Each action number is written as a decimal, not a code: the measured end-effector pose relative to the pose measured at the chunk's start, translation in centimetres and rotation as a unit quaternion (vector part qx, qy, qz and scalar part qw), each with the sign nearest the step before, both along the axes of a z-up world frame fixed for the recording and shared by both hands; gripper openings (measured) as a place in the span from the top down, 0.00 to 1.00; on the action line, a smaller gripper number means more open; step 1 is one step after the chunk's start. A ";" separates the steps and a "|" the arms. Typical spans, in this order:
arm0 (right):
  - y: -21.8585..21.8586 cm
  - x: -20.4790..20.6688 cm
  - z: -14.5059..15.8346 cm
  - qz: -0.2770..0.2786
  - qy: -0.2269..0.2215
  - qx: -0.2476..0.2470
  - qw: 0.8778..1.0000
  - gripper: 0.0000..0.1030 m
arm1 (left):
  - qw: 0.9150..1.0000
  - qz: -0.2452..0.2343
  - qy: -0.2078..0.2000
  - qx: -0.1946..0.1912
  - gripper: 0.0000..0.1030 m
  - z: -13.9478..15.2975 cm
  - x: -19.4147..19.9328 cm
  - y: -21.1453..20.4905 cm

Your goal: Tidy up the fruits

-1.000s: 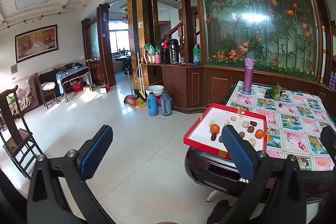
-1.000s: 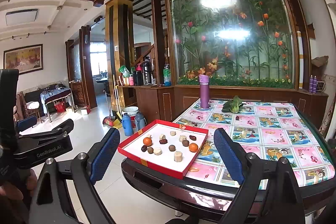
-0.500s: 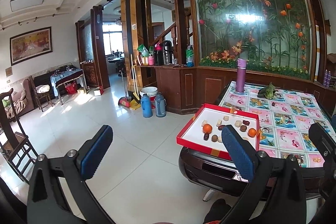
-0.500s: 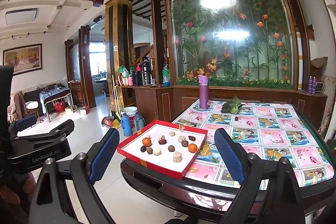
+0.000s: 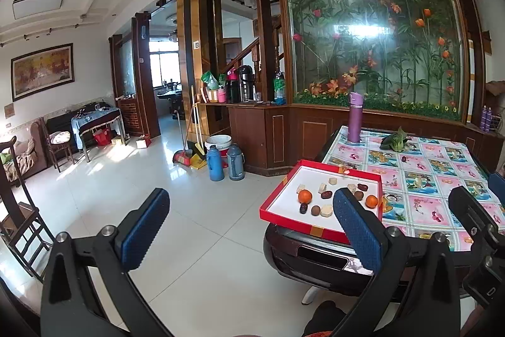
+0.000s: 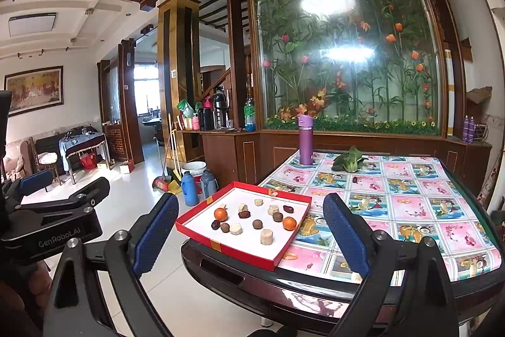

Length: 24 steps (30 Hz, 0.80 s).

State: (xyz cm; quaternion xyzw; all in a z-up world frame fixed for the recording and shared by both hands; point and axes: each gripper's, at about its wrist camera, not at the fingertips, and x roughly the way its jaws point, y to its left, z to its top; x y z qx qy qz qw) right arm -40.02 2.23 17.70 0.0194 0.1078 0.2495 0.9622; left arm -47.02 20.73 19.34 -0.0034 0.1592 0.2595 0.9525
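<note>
While both grippers hang short of the table, the left gripper point(image 5: 249, 226) and right gripper point(image 6: 249, 234) are spread wide and empty. Inside the red tray point(image 6: 202, 229), the two oranges point(image 6: 220, 214), dark dates and pale chunks lie loose and apart. All look light; the oranges would likely roll, so pinch across their middles, and gently on the soft dates. Under the tray, a glossy patterned tablecloth point(image 6: 410, 210) covers the table; beyond it stand a purple flask point(image 6: 305, 144) and tiled floor.
</note>
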 end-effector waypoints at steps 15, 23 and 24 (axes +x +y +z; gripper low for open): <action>-0.2 0.2 0.1 0.003 0.001 -0.002 1.000 0.09 | 1.000 -0.018 0.002 0.001 0.00 0.2 -0.1 -0.6; -0.5 0.3 0.1 0.003 0.002 -0.003 1.000 0.08 | 1.000 -0.024 0.003 0.000 0.00 0.0 -0.2 -0.7; -0.5 0.3 0.0 0.004 0.002 -0.003 1.000 0.08 | 1.000 -0.025 0.003 0.000 0.00 0.0 -0.2 -0.7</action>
